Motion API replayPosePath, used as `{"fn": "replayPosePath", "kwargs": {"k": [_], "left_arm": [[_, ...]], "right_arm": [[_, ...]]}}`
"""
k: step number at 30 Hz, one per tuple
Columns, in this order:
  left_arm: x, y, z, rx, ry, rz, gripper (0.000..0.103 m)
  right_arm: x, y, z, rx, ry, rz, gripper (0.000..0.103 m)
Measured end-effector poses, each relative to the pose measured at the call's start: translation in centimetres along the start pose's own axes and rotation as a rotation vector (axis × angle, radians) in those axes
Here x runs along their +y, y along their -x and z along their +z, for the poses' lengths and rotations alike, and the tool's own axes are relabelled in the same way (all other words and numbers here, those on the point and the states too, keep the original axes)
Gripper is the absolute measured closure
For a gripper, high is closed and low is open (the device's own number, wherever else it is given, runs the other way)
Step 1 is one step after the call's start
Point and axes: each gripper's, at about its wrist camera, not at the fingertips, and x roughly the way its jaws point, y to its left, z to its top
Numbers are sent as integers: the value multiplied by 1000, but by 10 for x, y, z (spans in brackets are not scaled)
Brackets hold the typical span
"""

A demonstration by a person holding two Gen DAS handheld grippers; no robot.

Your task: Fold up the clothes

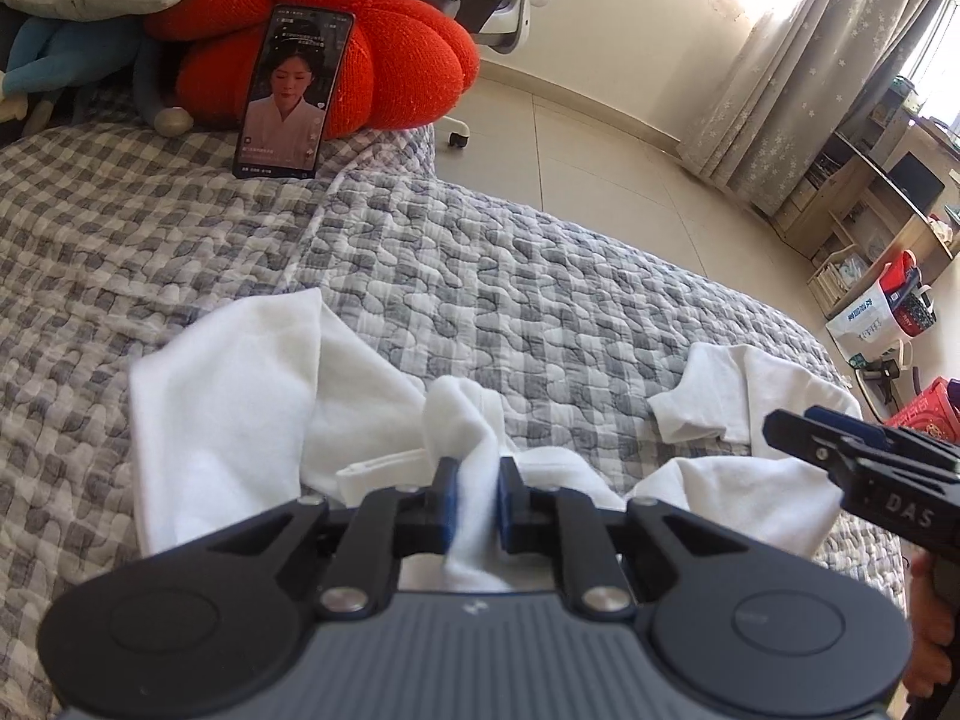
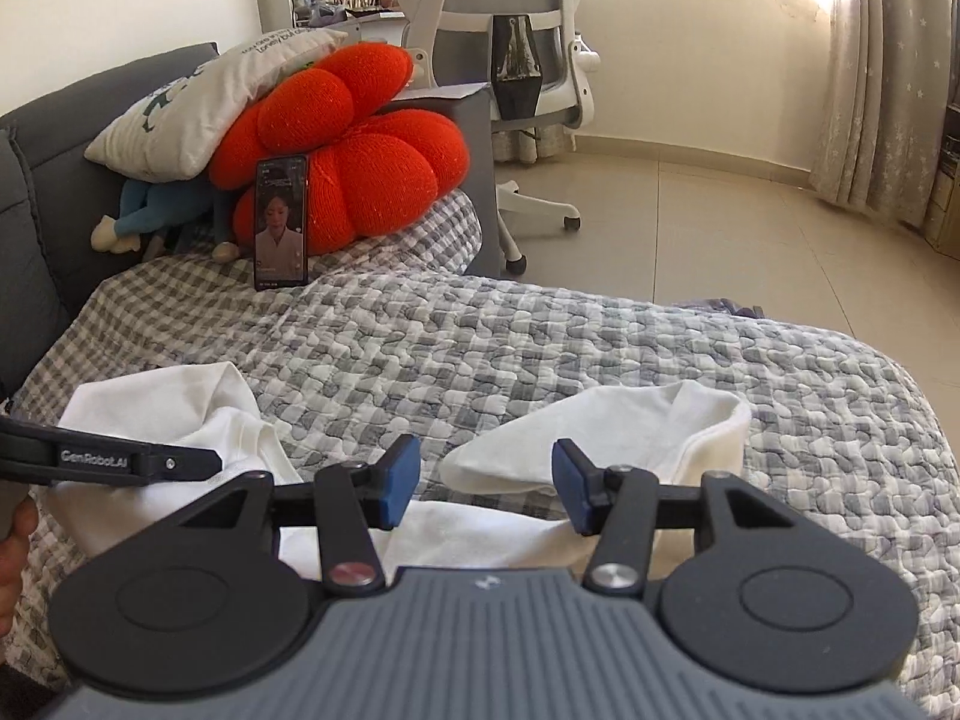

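Note:
A crumpled white garment [image 1: 228, 408] lies on the grey checked quilt [image 1: 540, 276] of a bed. My left gripper [image 1: 477, 480] is shut on a raised fold of that garment near its middle, with white cloth pinched between the blue pads. In the right wrist view, my right gripper [image 2: 486, 468] stands open just above the cloth, nothing between its pads, and a white sleeve [image 2: 648, 432] lies right behind it. The left gripper [image 2: 204, 462] shows at that view's left edge over the garment's other sleeve [image 2: 156, 414]. The right gripper [image 1: 786, 426] enters the left wrist view from the right.
A phone [image 1: 294, 96] with a lit screen leans on a red cushion [image 1: 396, 60] at the head of the bed, beside a pillow [image 2: 198, 102] and a soft toy. An office chair [image 2: 528, 60] stands on the tiled floor past the bed's far edge.

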Motion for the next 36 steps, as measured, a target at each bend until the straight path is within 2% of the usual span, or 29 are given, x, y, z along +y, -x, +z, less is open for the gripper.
{"fn": "replayPosePath", "kwargs": {"k": [6,15,18,20,22,28,32,36], "left_arm": [[0,0,-3,18,-24,-23,90],[-1,-3,-5,28,-43,-35,90],[-1,-4,-5,34,-50,-40,90],[1,-4,-5,37,-47,-46,90],[4,-3,-4,40,-38,-54,90],[7,0,-5,43,-35,-68,89],[7,2,-6,43,-51,-71,89],[4,4,-9,47,-95,-66,89]], "right_arm": [[4,-40,-2,57,33,-85,45],[-4,-86,-15,128,46,-216,45],[-9,-87,-17,94,23,-222,59],[-12,-84,-17,78,3,-238,81],[-17,-78,-16,73,-21,-263,92],[-40,-45,-10,6,-108,-340,94],[-54,-19,-11,-41,-121,-389,94],[-72,3,-21,-41,-136,-419,94]]}}
